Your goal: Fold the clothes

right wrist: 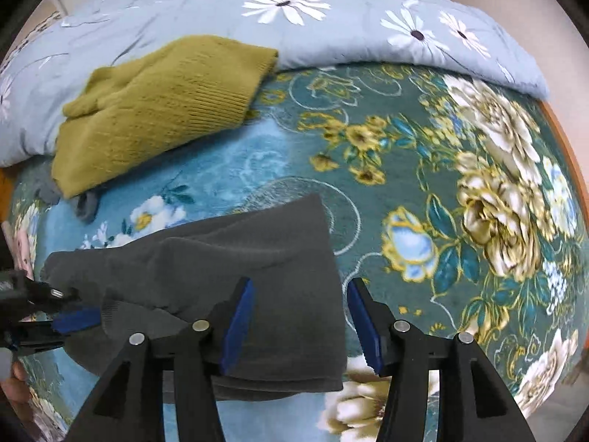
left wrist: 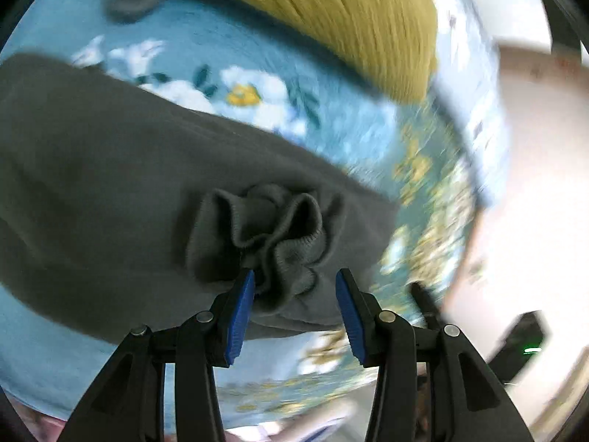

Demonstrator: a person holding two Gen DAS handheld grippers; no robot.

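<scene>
Where the floral blanket (right wrist: pixel 423 191) ends, a daisy-print quilt (right wrist: pixel 349 37) lies bunched.

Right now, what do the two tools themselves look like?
Both match: the left tool and right tool have black plastic forked arms with silver round pivot pins and flat blue ribbed pads on the inner faces. No cables or markings visible.
</scene>
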